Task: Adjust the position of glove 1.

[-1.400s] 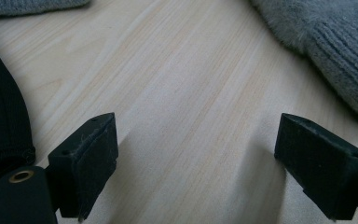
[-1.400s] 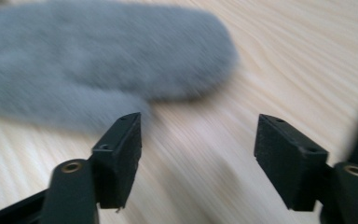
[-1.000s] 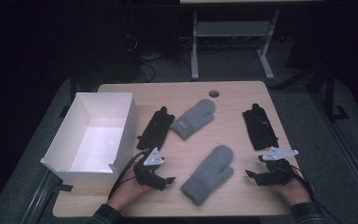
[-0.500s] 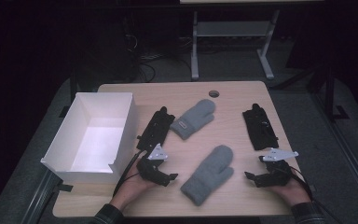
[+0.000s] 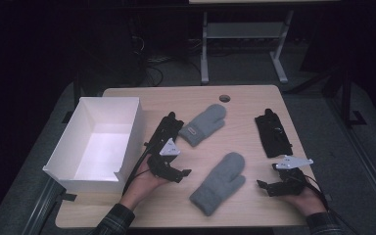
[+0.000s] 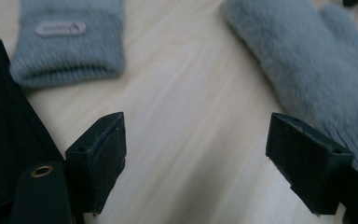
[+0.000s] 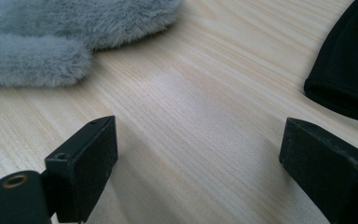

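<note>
We see the near grey mitten (image 5: 219, 183) flat on the table (image 5: 245, 98) between our grippers, untouched. Our left gripper (image 5: 182, 172), jaws apart but just now narrowing, hovers beside the black glove (image 5: 162, 132). Our right gripper (image 5: 264, 187) rests wide open, nothing between.

White open box (image 5: 100, 142) at the table's (image 5: 245, 98) left edge; metal stand (image 5: 242, 34) on the floor behind.
</note>
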Tool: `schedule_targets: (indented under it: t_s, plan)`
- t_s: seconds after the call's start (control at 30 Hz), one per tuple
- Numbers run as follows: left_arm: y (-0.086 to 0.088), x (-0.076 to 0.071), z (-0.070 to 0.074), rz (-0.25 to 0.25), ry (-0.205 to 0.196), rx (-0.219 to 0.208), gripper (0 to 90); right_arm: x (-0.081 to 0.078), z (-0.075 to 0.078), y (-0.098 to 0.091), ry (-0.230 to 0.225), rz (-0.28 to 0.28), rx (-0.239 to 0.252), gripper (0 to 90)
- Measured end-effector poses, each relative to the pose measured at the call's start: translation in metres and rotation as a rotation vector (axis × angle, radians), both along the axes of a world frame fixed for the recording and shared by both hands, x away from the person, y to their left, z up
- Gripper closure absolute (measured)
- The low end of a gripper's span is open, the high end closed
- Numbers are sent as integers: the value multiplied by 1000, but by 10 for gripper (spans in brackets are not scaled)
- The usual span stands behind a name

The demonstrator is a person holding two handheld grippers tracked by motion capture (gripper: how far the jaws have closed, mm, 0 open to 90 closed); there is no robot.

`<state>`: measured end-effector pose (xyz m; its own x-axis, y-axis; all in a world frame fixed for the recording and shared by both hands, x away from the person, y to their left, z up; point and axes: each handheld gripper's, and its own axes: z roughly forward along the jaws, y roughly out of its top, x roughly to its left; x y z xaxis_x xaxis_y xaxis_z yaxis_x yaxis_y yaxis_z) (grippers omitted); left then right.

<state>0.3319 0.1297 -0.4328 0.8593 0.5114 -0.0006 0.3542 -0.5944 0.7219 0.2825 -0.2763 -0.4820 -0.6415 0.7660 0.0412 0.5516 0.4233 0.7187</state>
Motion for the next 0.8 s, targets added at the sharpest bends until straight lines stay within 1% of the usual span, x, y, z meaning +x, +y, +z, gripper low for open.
schedule_targets:
  t_s: [0.1,0.13,0.17,0.2,0.23,0.33,0.37,0.4,0.43,0.47,0.5,0.53,0.57,0.6,0.63,0.67,0.7,0.73,0.8]
  plan:
    - [-4,9,5,-2,-4,-9,233,0,0,0,0,-2,0,112]
    - [-4,13,7,-3,0,-7,246,0,0,0,1,-2,1,112]
    - [-6,17,7,-2,-1,-12,266,0,0,0,1,-2,0,112]
    - [-6,17,7,-2,-1,-12,285,0,0,0,1,-2,0,112]
    - [-8,24,9,1,0,-18,311,0,0,0,1,-3,0,112]
    - [-13,33,9,3,-5,-19,374,0,0,0,1,-3,1,111]
    - [-13,33,9,3,-5,-19,398,0,0,0,2,-3,0,112]
    - [-18,39,10,18,-31,23,409,0,0,0,0,-3,1,111]
    - [-20,42,10,21,-39,46,428,0,0,0,0,-3,1,111]
    - [-22,45,9,26,-32,49,465,0,0,0,1,-3,1,111]
    - [-23,49,9,34,-27,45,483,0,0,0,0,-3,1,111]
    - [-23,49,9,34,-27,45,507,0,0,0,1,-3,1,111]
    - [-24,53,10,41,-20,48,546,0,0,0,1,-3,1,112]
    - [-25,56,10,47,-23,44,582,0,0,0,1,-3,1,112]
    - [-27,62,11,56,-38,41,618,0,0,0,0,-3,1,112]
    - [-28,66,12,59,-32,38,659,0,0,0,0,-2,0,112]
    - [-28,66,12,59,-32,38,696,0,0,0,0,-3,1,112]
    - [-28,74,13,78,-31,40,725,0,0,1,1,-4,1,112]
    - [-29,83,14,84,-17,38,790,1,0,1,1,-4,-1,112]
